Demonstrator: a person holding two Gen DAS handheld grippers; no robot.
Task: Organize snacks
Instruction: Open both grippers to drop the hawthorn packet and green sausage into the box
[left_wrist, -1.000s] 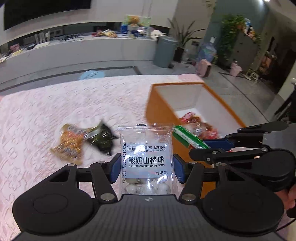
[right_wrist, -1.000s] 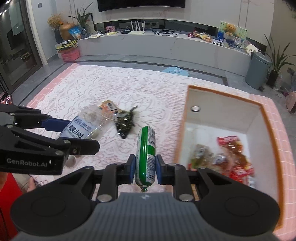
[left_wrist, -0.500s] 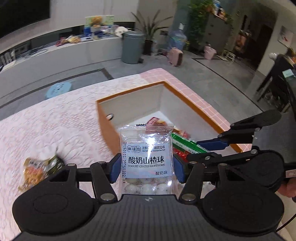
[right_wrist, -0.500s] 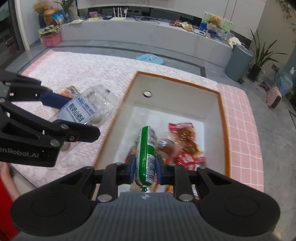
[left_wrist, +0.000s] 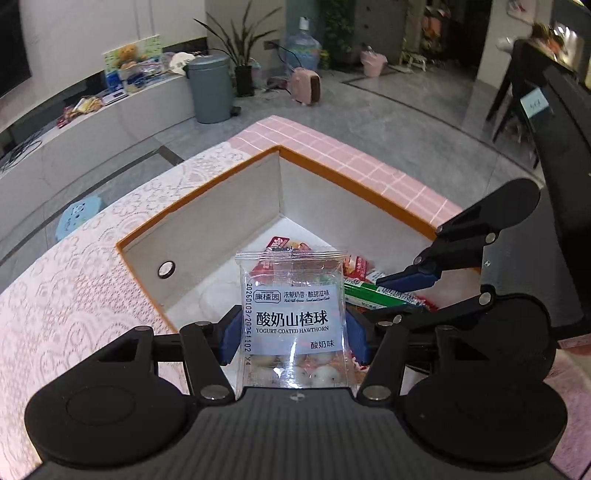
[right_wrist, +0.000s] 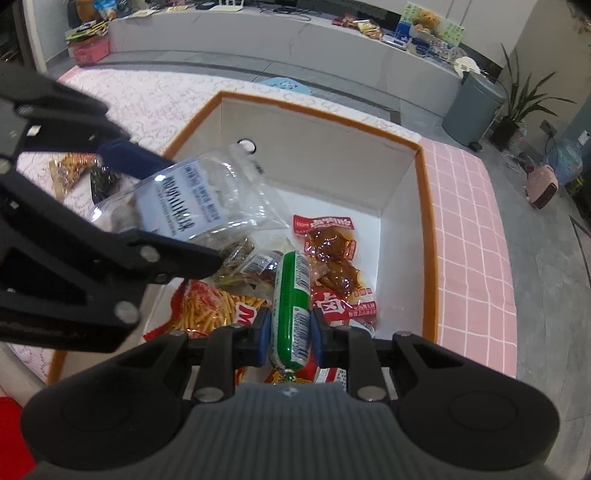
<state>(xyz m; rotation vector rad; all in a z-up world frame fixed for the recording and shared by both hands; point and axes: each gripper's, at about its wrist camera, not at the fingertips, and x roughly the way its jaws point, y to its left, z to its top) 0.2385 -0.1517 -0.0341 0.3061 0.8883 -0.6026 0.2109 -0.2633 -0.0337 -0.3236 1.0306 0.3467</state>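
Clear plastic, the hawthorn-ball bag is clamped in the left gripper above the orange-rimmed box; the right gripper pinches a green sausage over the snacks already inside. Both should be lowered close to the pile before the jaws open, one at a time, so neither bounces out.

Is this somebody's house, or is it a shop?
Most likely a home living room. A long low white cabinet runs along the wall with a teddy bear on it, a potted plant stands beside a grey bin, and a table with a pink lace cloth holds the snack box.
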